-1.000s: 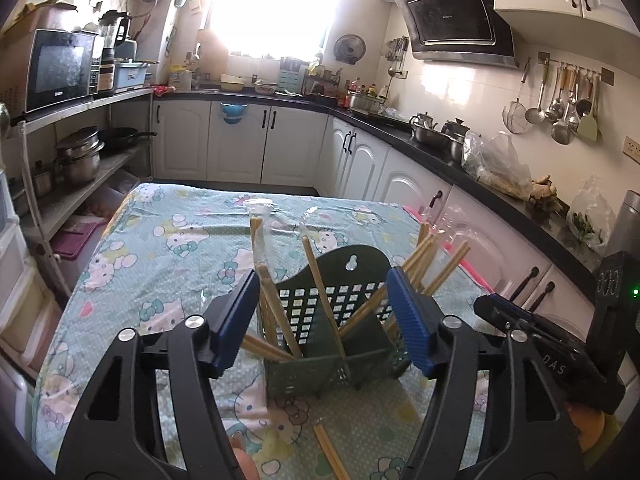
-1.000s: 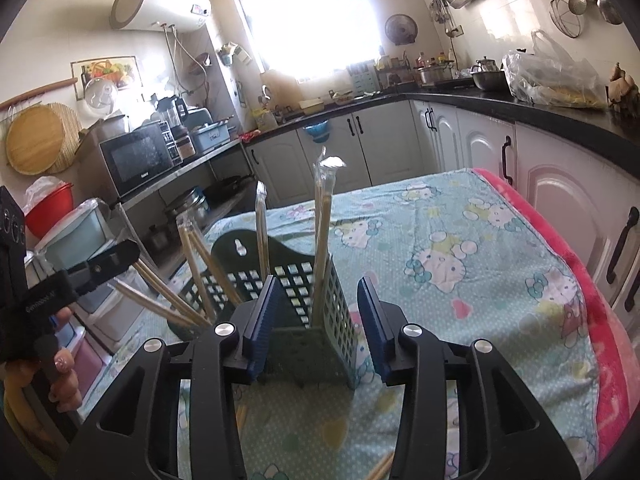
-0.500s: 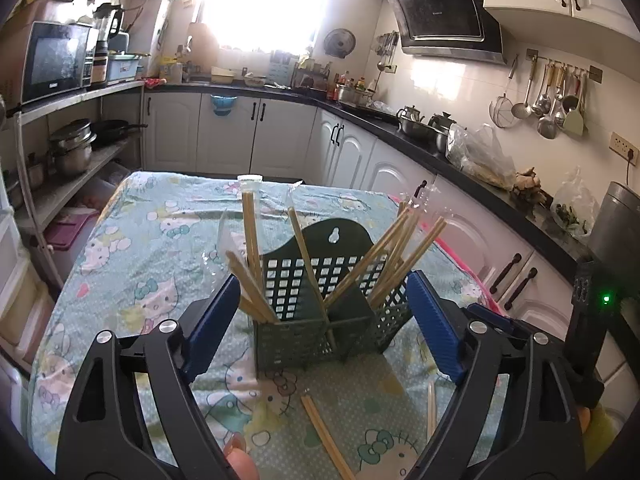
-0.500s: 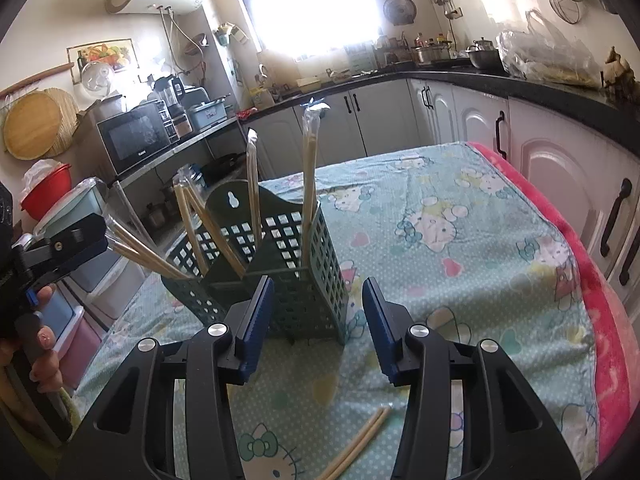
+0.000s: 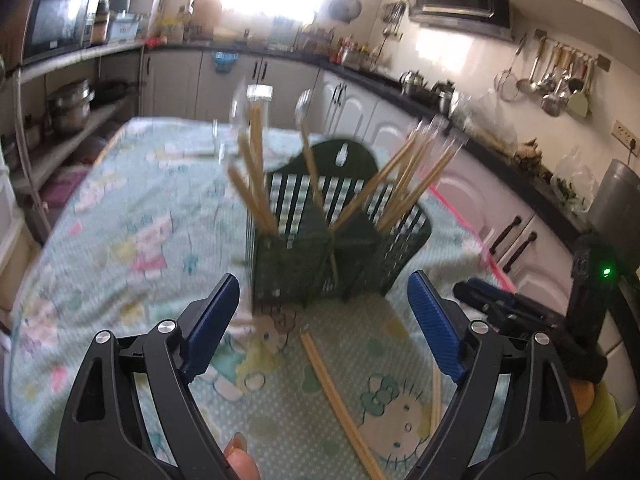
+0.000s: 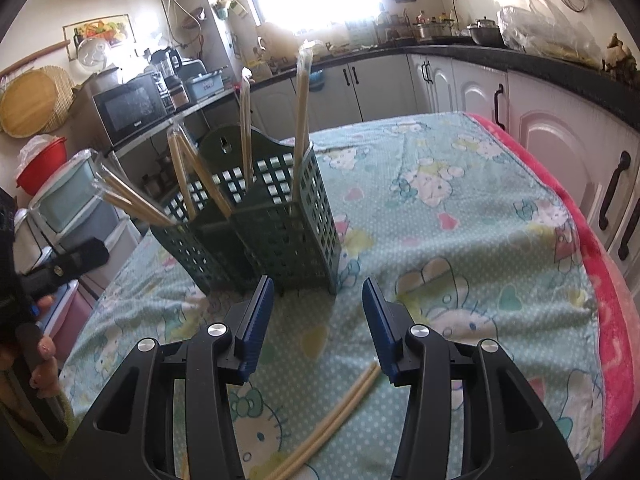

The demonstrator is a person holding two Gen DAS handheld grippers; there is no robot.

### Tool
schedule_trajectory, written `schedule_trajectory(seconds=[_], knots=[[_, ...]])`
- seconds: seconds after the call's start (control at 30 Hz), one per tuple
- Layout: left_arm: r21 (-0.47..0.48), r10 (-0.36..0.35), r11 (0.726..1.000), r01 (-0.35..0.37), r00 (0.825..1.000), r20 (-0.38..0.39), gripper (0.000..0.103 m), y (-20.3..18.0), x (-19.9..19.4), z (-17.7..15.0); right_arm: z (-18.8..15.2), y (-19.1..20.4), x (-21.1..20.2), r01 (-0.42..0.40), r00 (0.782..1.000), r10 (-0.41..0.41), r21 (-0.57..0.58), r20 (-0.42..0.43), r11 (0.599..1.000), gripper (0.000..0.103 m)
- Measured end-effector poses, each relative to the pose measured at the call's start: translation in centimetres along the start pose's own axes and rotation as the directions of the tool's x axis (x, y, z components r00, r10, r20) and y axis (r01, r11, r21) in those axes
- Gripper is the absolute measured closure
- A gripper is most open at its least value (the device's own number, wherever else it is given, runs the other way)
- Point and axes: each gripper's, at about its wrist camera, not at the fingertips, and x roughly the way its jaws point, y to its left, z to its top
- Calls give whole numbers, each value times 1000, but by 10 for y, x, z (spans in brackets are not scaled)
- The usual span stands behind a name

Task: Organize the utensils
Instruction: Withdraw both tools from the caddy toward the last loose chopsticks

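The left gripper (image 5: 323,316) is open with nothing between its blue pads. Ahead of it the green caddy (image 5: 320,256) stands on the tablecloth (image 5: 120,264), wrapped chopsticks (image 5: 256,168) leaning out of its compartments. A loose pair (image 5: 336,396) lies nearer. The right gripper (image 6: 318,318) is open too, empty, just short of the caddy (image 6: 276,232).

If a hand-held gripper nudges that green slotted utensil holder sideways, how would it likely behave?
The green utensil holder is thin perforated plastic, so probably light, and it may slide on the cartoon-print tablecloth. It stands tall on a small base, with wrapped chopsticks leaning out above the rim, so a high push could tip it.
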Motion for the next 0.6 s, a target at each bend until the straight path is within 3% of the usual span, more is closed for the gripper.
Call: schedule_trajectory(seconds=[0.27, 0.6], knots=[[-71, -25, 997, 15, 991, -131, 25, 10, 37, -27, -16, -4, 4, 14, 999, -14, 2, -48, 1000, 57], [-92, -41, 996, 22, 977, -211, 25, 9, 62, -46, -32, -14, 11, 37, 994, -34, 25, -108, 999, 55]])
